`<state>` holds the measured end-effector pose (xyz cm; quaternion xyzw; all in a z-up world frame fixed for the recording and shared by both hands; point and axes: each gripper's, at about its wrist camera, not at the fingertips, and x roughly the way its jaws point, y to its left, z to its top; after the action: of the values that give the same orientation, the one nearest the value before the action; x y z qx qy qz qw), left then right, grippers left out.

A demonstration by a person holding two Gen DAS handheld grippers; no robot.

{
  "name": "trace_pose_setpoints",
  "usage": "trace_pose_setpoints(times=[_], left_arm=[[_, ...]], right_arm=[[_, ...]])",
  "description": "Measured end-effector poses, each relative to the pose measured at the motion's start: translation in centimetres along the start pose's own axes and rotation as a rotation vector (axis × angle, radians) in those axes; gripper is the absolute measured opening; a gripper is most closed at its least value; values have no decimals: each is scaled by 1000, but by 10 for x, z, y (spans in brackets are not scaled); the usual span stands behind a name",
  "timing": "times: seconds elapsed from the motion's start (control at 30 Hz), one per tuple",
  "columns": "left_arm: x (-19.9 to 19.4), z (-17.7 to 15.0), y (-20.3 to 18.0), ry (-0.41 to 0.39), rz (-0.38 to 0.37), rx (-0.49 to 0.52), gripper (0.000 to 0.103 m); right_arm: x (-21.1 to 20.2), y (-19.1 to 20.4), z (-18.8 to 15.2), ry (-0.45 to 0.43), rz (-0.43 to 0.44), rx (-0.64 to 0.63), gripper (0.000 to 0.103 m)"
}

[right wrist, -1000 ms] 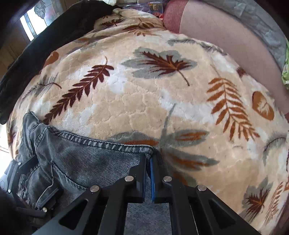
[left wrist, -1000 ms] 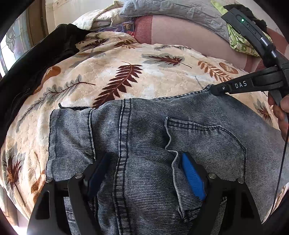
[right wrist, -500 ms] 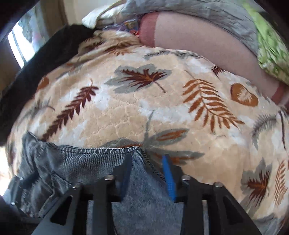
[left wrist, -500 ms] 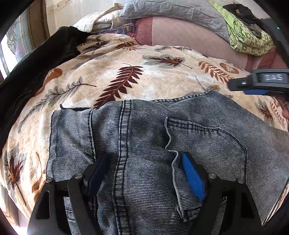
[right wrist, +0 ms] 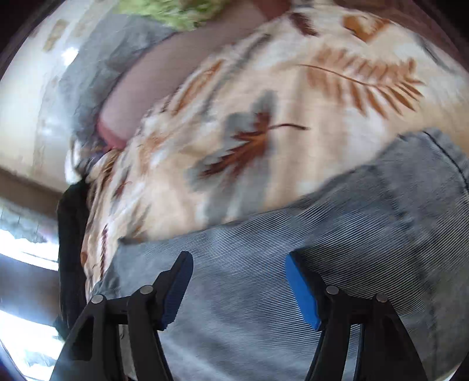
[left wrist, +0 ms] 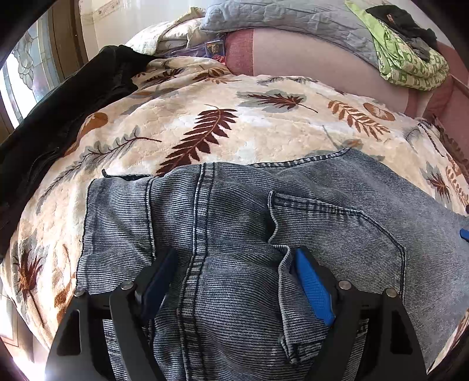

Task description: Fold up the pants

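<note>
Both the left gripper (left wrist: 234,281) and right gripper (right wrist: 239,281) gape over the jeans (left wrist: 263,222), seemingly gripping nothing

Beyond the jeans (left wrist: 293,211) the leaf blanket (left wrist: 263,129) lies open, giving tongs room to pass. A black jacket (left wrist: 58,117) borders it on the left, with pillows (left wrist: 293,17) and a green cloth (left wrist: 410,67) at the far edge.

One pair of jeans (left wrist: 263,234), one leaf-print blanket (left wrist: 263,123), one black jacket (left wrist: 58,117), one grey pillow (left wrist: 293,20) and one green cloth (left wrist: 410,67) are counted.
</note>
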<state>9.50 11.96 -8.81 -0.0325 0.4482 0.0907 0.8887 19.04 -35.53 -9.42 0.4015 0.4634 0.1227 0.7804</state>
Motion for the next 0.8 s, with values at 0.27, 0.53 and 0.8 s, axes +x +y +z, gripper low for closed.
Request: trace_pose_setpoints(times=[0.27, 0.53, 0.8], left_arm=[[0, -2, -5, -33, 30, 8, 83], [-33, -4, -11, -23, 58, -14, 83], [-79, 5, -116, -52, -178, 121, 83]], right_arm=[[-50, 1, 3, -141, -25, -67, 84], [-103, -25, -6, -203, 220, 10, 86], [-165, -100, -74, -233, 210, 176, 86]])
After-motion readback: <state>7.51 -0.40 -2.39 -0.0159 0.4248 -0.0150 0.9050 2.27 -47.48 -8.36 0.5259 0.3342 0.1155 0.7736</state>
